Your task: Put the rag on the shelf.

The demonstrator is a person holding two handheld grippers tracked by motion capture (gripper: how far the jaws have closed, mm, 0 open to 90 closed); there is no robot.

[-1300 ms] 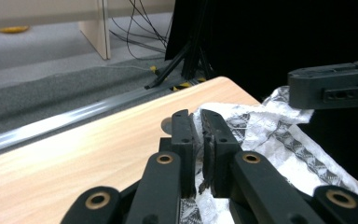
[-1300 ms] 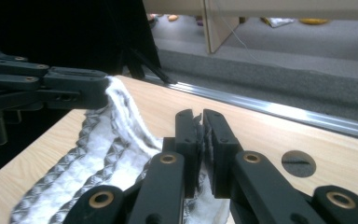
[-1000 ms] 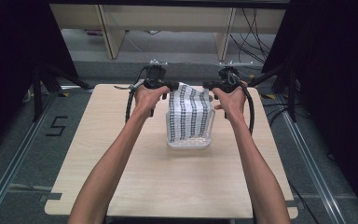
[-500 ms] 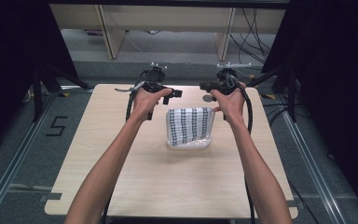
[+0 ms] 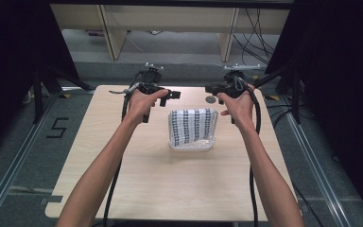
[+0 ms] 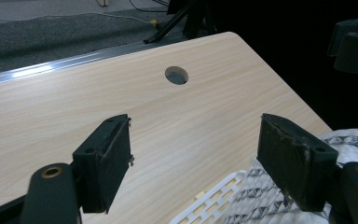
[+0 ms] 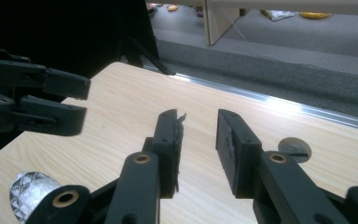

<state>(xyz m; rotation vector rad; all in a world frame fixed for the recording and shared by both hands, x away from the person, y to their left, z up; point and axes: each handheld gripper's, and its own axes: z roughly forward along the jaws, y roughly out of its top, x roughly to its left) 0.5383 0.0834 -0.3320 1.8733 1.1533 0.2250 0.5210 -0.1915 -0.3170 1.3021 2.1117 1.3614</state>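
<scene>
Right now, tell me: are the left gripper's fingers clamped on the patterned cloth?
No. The left gripper stands wide open above the table, with the patterned cloth lying below in the white basket.

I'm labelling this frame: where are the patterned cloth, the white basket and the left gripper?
patterned cloth (image 5: 192, 124), high view, middle of its folded face.
white basket (image 5: 192, 146), high view, near rim.
left gripper (image 6: 193, 154), left gripper view, gap between open jaws.

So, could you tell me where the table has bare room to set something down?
The table's near half, between the forearms, is bare, as are its left and right margins. The far middle is crowded: basket with patterned cloth, flanked by both grippers.
</scene>
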